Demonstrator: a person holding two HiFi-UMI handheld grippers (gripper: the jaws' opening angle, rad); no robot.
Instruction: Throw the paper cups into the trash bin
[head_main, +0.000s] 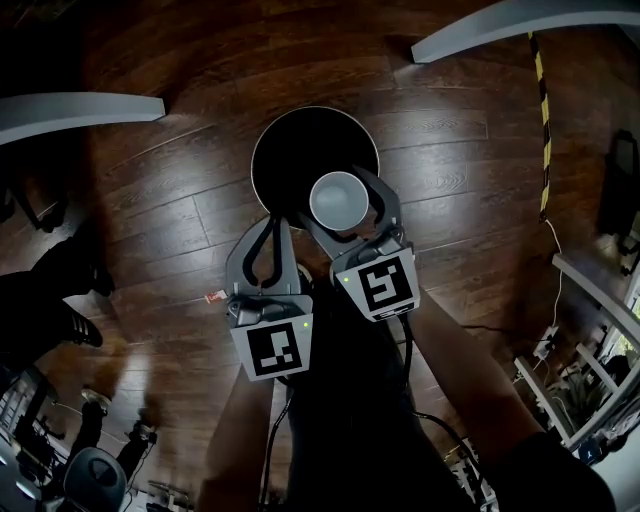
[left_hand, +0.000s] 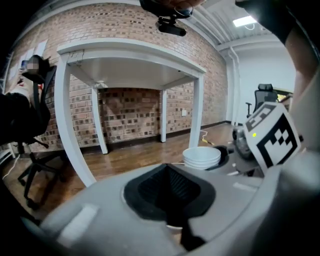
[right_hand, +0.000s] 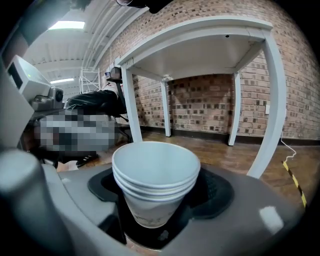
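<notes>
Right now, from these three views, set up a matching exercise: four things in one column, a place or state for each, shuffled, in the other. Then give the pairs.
Things
1. stack of paper cups
2. trash bin
3. left gripper
4. yellow-and-black striped tape

Places or states
A. jaws together, nothing between them
B. runs along the wood floor at the head view's upper right
C. black and round, standing on the floor
D. clamped between the jaws of the right gripper

Pairs: 1-D, 2-C, 3-A, 4-B
</notes>
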